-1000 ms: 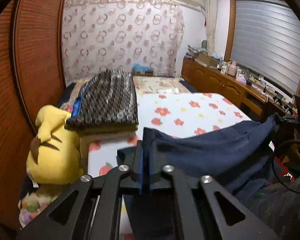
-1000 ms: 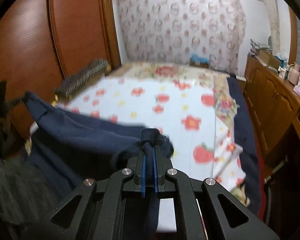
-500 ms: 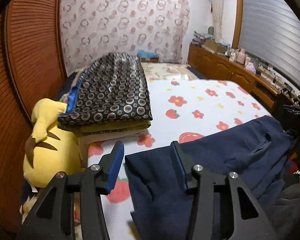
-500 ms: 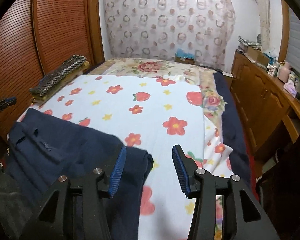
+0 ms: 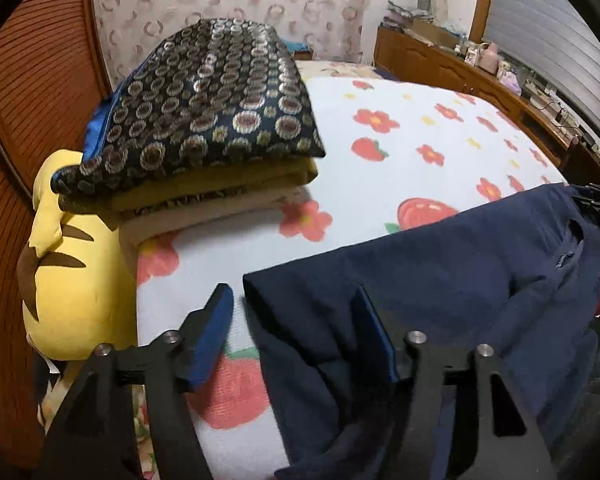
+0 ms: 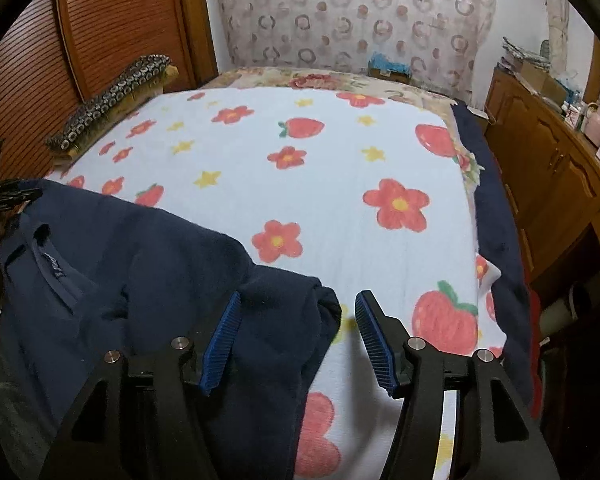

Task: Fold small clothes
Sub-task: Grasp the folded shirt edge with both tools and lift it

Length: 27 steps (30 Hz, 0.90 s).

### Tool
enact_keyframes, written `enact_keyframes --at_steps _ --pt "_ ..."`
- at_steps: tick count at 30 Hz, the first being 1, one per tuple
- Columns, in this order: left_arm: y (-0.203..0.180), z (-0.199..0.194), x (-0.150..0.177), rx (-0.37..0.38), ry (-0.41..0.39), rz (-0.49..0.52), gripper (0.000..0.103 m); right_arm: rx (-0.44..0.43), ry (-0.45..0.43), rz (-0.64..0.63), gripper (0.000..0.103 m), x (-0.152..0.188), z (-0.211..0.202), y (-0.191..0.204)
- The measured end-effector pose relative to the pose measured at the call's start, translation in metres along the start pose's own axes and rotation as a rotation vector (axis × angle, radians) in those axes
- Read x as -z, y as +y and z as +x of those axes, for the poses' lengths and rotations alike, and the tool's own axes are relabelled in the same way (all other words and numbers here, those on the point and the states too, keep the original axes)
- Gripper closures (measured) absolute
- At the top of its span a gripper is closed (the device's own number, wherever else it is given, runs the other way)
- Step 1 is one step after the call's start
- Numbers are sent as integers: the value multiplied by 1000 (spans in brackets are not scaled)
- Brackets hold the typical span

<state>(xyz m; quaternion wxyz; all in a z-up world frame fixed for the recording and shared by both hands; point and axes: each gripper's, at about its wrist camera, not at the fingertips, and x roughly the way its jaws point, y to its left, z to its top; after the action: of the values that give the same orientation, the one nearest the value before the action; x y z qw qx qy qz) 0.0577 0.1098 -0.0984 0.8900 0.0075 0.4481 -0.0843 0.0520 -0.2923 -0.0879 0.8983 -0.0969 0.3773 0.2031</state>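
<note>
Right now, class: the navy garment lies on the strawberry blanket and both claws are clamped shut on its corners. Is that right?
Not quite. The navy garment does lie on the strawberry blanket, but the left claw and right claw are open, as each wrist view shows.

Both cameras sit low at the near edge of the bed (image 6: 340,168), close up, looking far toward the curtain (image 6: 360,12). The left camera sees the left side, the right camera the right side. Both see the dark blue garment (image 5: 440,280).

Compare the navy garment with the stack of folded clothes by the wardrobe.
The navy garment lies spread and rumpled at the near edge of the bed; the stack sits folded in neat layers. The garment is plain dark blue; the stack's top piece is patterned with circles. Both rest on the bed.
</note>
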Motion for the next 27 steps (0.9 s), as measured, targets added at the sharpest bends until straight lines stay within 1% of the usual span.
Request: enact_keyframes --at_steps 1,4,5,10,15,16,17,18,19,20,21,22,23,24,25,27 --pt "1 2 0 0 5 -6 35 -4 7 3 39 0 0 0" --pt "7 2 -1 -15 -1 -33 34 -19 27 12 37 -1 3 -1" --pt "9 2 -1 -14 -2 -39 34 -14 21 2 36 -4 4 0" --pt "8 3 -2 -14 -4 -26 33 -14 28 12 35 -9 17 -4" --pt "7 4 -4 -15 -4 -21 33 -7 40 -1 36 -12 28 0" --pt "7 5 -4 -11 -5 -22 33 -7 47 -16 37 -13 29 3" --pt "7 5 -5 -9 -5 -20 35 -10 51 -28 45 -13 29 5" --pt "6 5 -5 -8 -5 -16 38 -21 52 -38 52 -13 30 6" --pt "4 5 -5 -4 -6 -5 48 -34 56 -45 56 -13 29 8" --pt "3 4 -6 6 -6 2 57 -41 59 -50 66 -13 29 9" --pt "1 3 -6 16 -6 6 65 -53 61 -57 78 -12 28 11" --pt "-2 2 -6 38 -6 10 88 -77 63 -62 81 -11 27 14" --pt "-3 1 -5 60 -7 9 95 -89 60 -62 86 -10 26 16" --pt "-7 -3 -5 64 -18 12 95 -97 53 -63 89 -9 23 17" --pt "-13 -9 -6 50 -36 26 96 -108 41 -57 89 -8 20 18" --pt "-25 -35 -10 55 -105 49 96 -133 -10 -34 91 -6 4 17"
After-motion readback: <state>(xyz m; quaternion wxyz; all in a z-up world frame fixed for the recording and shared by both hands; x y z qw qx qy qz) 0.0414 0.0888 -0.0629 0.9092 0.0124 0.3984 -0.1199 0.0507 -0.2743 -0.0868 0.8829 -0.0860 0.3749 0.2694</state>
